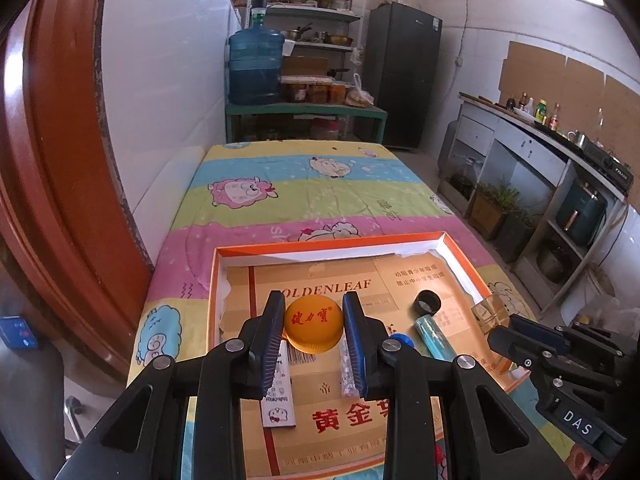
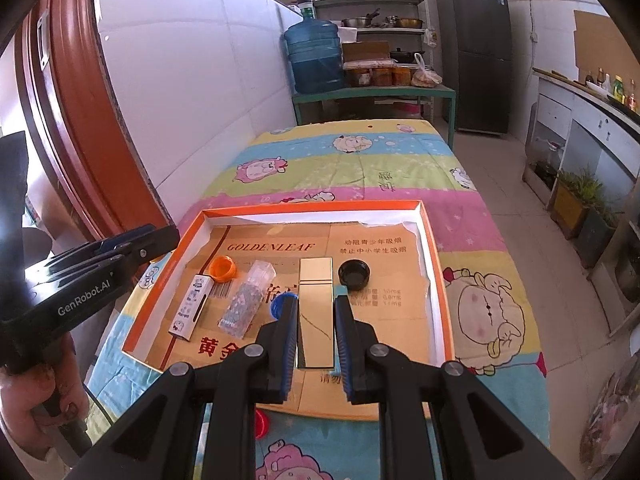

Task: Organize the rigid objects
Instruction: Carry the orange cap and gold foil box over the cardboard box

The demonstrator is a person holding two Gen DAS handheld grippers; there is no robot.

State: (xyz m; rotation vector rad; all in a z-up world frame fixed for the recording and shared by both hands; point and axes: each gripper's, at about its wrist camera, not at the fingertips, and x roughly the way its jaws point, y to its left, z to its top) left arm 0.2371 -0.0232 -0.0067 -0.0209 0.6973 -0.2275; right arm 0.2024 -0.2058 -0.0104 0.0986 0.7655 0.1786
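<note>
Both grippers loaded over the shallow orange-rimmed cardboard tray (image 2: 434,280).
Left gripper (image 1: 314,330) clamps a round orange plastic cap (image 1: 314,328); right gripper (image 2: 316,320) squeezes a shiny gold rectangular box (image 2: 316,312) (both above the tray floor); farther back, a black bottle cap (image 2: 354,274).

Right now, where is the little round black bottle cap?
In the right wrist view, the round black bottle cap lies open side up in the orange-rimmed cardboard tray, right of the shiny gold box that the right gripper holds.

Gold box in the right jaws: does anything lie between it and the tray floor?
Possibly: a teal tube lies in the tray close beside the gold box, a black cap at its end. Whether it lies under the box is unclear.
</note>
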